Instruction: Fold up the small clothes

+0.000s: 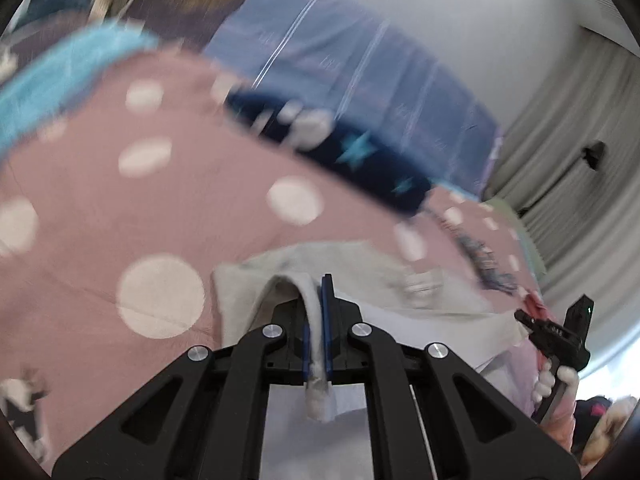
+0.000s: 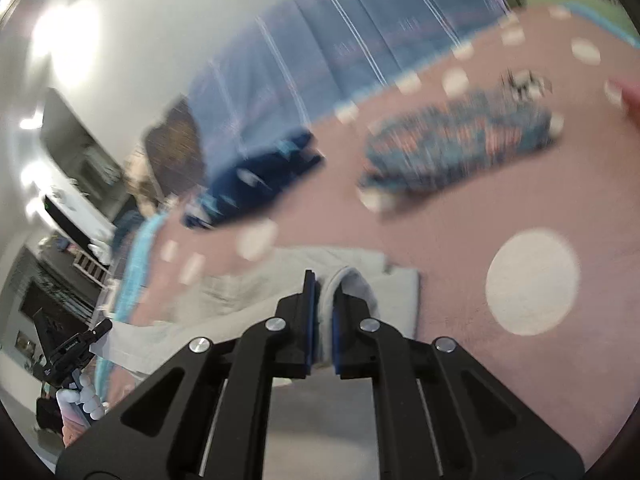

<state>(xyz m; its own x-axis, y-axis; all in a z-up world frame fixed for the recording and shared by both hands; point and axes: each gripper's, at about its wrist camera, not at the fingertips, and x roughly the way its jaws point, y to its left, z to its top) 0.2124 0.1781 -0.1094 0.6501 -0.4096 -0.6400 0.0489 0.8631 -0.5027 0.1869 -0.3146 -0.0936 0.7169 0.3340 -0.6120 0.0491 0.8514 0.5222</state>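
Left gripper (image 1: 318,320) clamped on a bunched edge of the grey garment (image 1: 360,272); right gripper (image 2: 324,312) pinching the other end of the same edge (image 2: 348,280). Garment hangs between them over the pink dotted bedspread (image 1: 80,208), long axis running gripper to gripper, loose body trailing down-forward. Risks, as I read it: thin pinch slips under fast motion, or uneven tension skews the fold. Frames blurred.

both views are evenly lit but heavily motion-blurred; glare is seen on the wall (image 2: 64,36), edges fisheye-bent.
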